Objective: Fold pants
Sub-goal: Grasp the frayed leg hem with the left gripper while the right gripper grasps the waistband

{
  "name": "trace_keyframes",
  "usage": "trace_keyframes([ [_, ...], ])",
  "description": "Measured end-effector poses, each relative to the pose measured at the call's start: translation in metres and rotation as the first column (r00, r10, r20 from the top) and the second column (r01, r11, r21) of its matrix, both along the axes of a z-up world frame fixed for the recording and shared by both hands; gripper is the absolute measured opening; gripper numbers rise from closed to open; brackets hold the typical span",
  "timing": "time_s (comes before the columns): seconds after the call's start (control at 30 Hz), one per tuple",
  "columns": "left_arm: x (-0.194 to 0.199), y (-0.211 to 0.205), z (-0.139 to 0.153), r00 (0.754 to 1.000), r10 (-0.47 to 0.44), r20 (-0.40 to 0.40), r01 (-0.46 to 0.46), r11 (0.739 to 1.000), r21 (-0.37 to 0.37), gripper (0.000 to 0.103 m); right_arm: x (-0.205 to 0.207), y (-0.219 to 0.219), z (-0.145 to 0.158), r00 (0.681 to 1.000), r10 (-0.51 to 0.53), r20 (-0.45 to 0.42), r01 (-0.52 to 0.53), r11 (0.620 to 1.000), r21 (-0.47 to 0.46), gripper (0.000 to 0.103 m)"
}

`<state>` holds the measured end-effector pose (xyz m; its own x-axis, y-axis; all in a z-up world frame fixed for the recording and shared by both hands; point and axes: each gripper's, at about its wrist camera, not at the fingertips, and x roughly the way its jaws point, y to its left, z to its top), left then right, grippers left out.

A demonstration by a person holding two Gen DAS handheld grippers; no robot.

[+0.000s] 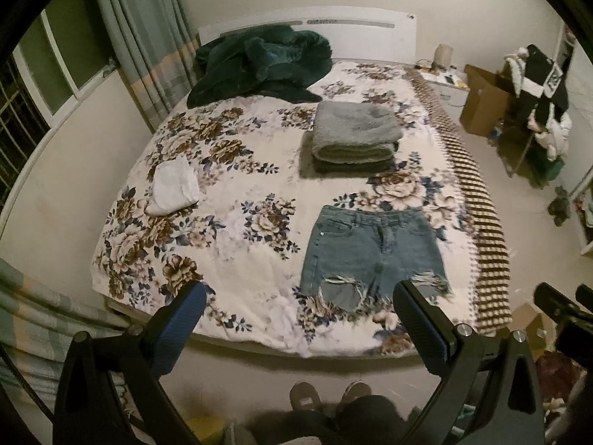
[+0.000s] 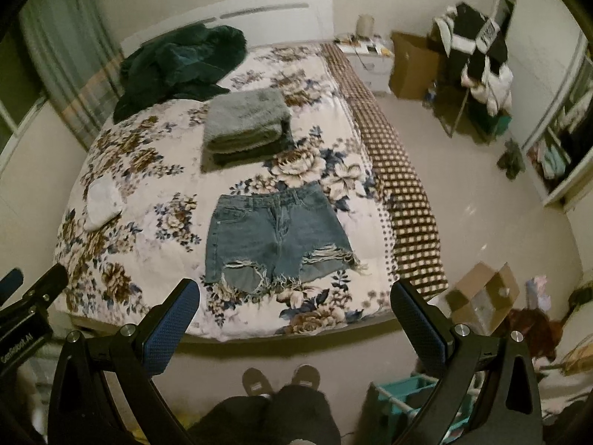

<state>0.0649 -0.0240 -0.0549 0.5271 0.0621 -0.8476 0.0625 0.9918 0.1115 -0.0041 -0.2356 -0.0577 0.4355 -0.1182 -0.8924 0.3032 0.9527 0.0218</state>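
Note:
Blue denim shorts [image 1: 370,256] with frayed, ripped hems lie flat and unfolded near the foot of the floral bed [image 1: 237,230], waistband away from me. They also show in the right wrist view [image 2: 274,237]. My left gripper [image 1: 300,296] is open and empty, held above the bed's near edge, short of the shorts. My right gripper [image 2: 294,293] is open and empty, also above the near edge, just short of the hems. The right gripper's tip shows at the left wrist view's right edge.
A folded grey blanket stack [image 1: 355,137] lies beyond the shorts. A dark green fleece heap [image 1: 259,63] is at the headboard. A white folded cloth [image 1: 172,189] lies on the bed's left. Cardboard boxes [image 2: 481,296] and a clothes-laden rack [image 2: 478,59] stand on the floor at right.

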Motion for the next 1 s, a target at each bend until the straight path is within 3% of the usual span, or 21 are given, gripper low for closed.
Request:
trace_keyframes([
  [0.17, 0.047, -0.032, -0.065, 0.996, 0.037, -0.081, -0.033, 0.999, 0.041, 0.103, 0.057, -0.056, -0.070, 0.997, -0.018, -0.076, 0.025, 0.995, 0.092, 0.103],
  [0.4, 0.095, -0.134, -0.173, 0.977, 0.087, -0.193, -0.072, 0.994, 0.085, 0.103, 0.152, -0.171, -0.182, 0.985, 0.015, -0.175, 0.025, 0.975, 0.222, 0.103],
  [0.53, 0.119, -0.203, -0.255, 0.948, 0.107, -0.301, -0.094, 0.994, 0.056, 0.103, 0.207, -0.246, -0.250, 0.973, 0.042, -0.228, 0.010, 0.975, 0.222, 0.103],
  [0.67, 0.129, -0.281, -0.354, 0.901, 0.100, -0.421, -0.105, 0.994, 0.012, 0.103, 0.253, -0.321, -0.319, 0.955, 0.059, -0.289, 0.002, 0.978, 0.207, 0.103],
  [0.83, 0.124, -0.343, -0.444, 0.866, 0.097, -0.490, -0.086, 0.995, 0.047, 0.103, 0.285, -0.377, -0.401, 0.928, 0.098, -0.360, -0.024, 0.979, 0.204, 0.103],
  [0.9, 0.122, -0.351, -0.474, 0.852, 0.117, -0.511, -0.089, 0.993, 0.078, 0.095, 0.304, -0.389, -0.436, 0.916, 0.140, -0.377, -0.056, 0.973, 0.223, 0.103],
  [1.0, 0.125, -0.343, -0.500, 0.826, 0.174, -0.536, -0.150, 0.985, 0.088, 0.065, 0.320, -0.379, -0.470, 0.896, 0.204, -0.395, -0.109, 0.962, 0.249, 0.103],
])
